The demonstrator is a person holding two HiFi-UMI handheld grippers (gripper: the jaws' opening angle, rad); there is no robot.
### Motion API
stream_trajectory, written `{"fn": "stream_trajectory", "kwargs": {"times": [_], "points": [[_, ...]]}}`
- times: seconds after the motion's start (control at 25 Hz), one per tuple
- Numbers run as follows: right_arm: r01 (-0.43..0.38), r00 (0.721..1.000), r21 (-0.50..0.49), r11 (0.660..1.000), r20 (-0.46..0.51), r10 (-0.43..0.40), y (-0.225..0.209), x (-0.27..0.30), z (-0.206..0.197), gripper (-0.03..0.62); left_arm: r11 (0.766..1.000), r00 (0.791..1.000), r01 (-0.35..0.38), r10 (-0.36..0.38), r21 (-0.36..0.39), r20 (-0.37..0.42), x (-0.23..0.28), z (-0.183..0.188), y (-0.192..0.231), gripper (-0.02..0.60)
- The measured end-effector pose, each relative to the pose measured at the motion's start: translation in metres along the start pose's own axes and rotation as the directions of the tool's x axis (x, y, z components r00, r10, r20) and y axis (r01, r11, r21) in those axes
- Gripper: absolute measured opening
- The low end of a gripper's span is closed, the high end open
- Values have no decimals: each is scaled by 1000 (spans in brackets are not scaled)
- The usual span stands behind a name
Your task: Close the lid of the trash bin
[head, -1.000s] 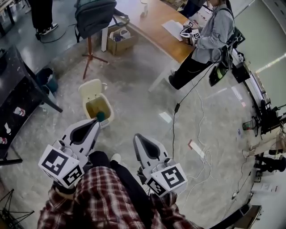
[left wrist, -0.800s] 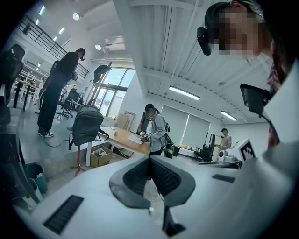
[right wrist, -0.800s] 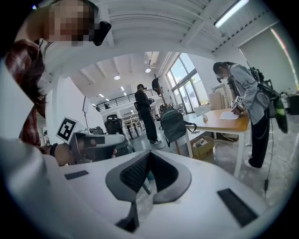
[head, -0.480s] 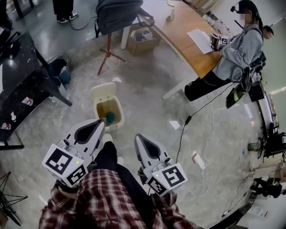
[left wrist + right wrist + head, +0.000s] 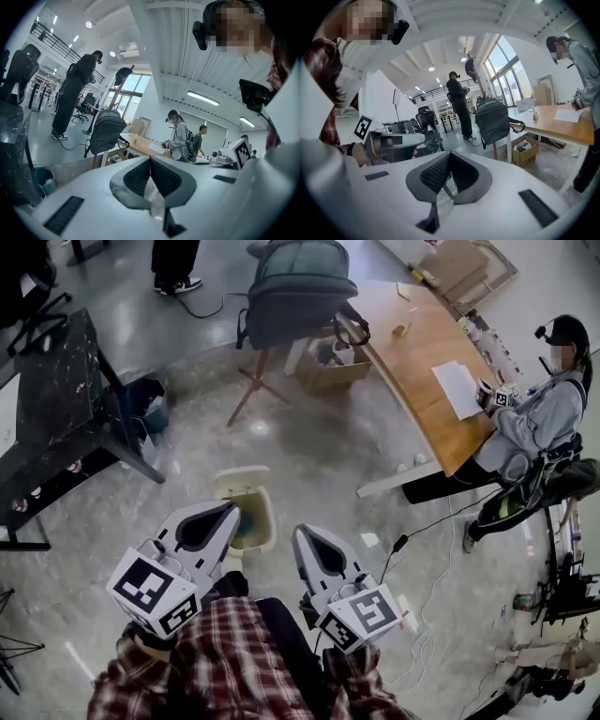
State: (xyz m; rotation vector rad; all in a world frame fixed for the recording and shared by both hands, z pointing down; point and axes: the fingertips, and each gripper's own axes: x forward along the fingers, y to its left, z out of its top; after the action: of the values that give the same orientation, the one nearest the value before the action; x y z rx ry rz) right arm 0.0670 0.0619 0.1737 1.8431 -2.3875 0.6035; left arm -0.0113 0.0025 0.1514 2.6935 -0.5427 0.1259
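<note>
A cream trash bin [image 5: 266, 513] stands on the floor straight ahead in the head view. Its lid [image 5: 238, 481] is tipped back on the far side, and something teal shows inside. My left gripper [image 5: 228, 511] is shut, with its tip over the bin's near left rim in this view. My right gripper [image 5: 300, 532] is also shut and sits just right of the bin. Neither gripper view shows the bin. The left gripper [image 5: 150, 159] and the right gripper [image 5: 450, 154] both look out level across the room, jaws pressed together with nothing held.
A black table [image 5: 66, 381] and a blue bucket [image 5: 150, 409] stand to the left. Beyond the bin are a stand carrying a backpack [image 5: 300, 287] and a cardboard box [image 5: 328, 367]. A person [image 5: 544, 418] sits at a wooden table [image 5: 431, 362] on the right. A cable [image 5: 412, 526] crosses the floor.
The bin has come closer and now lies right at the left gripper's tip. The view has swung left, so the person at the table sits further right. Both grippers stay shut.
</note>
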Motion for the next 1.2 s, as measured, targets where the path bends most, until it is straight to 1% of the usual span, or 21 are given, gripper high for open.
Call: {"fn": "stream_trajectory", "kwargs": {"times": [0.24, 0.44, 0.6, 0.72, 0.84, 0.96, 1.08, 1.2], "points": [[-13, 997, 45, 999, -75, 16, -32, 41, -9, 14, 998, 999, -42, 41, -43, -34, 18, -8, 33, 12], [-45, 985, 72, 996, -165, 56, -68, 66, -32, 14, 991, 991, -112, 106, -75, -76, 37, -34, 48, 12], [-93, 962, 87, 992, -250, 112, -88, 96, -57, 14, 973, 978, -193, 181, -126, -99, 40, -66, 70, 12], [-125, 942, 85, 989, -302, 145, -102, 120, -80, 14, 959, 970, -234, 218, -163, -108, 45, -93, 85, 12], [-162, 921, 74, 984, -348, 178, -119, 143, -104, 14, 947, 964, -257, 236, -193, -123, 57, -121, 95, 12], [-190, 899, 94, 977, -384, 211, -134, 167, -131, 14, 938, 960, -269, 244, -217, -136, 71, -146, 104, 12], [-207, 879, 96, 974, -419, 228, -146, 188, -160, 14, 927, 957, -284, 258, -244, -136, 84, -170, 117, 12], [-213, 865, 110, 971, -441, 240, -151, 204, -192, 14, 917, 950, -306, 274, -255, -153, 93, -193, 135, 12]]}}
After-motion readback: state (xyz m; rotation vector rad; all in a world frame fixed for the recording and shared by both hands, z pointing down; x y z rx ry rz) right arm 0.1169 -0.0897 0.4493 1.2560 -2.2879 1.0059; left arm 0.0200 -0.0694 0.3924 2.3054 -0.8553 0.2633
